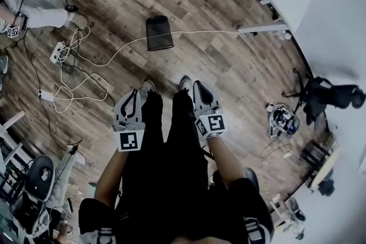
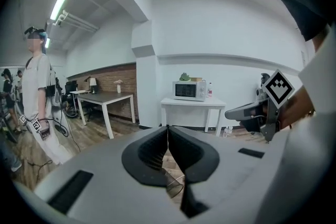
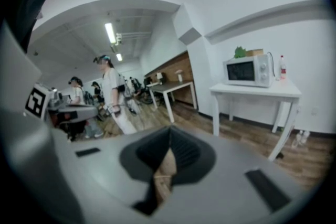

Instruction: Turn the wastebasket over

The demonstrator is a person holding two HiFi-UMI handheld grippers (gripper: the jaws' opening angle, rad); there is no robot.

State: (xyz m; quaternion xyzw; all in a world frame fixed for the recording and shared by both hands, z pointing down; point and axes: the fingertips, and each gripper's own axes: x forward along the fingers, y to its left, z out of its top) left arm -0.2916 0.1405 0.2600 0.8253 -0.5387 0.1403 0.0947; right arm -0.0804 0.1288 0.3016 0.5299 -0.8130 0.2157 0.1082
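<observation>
A white cable (image 1: 206,32) ran across the wooden floor (image 1: 240,71) toward a power strip (image 1: 58,52) at the left. A microwave (image 3: 248,71) stood on a white table (image 3: 252,93), a bottle (image 3: 282,67) just beside it, and a person (image 3: 111,94) stood well apart

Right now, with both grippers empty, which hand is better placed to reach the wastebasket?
Left, by a little. The wastebasket sits ahead, more in line with the left gripper than the right gripper, and shows just past the left's shut jaws in its own view. Neither is close.

No writing, label, brand or number can be read anywhere.
</observation>
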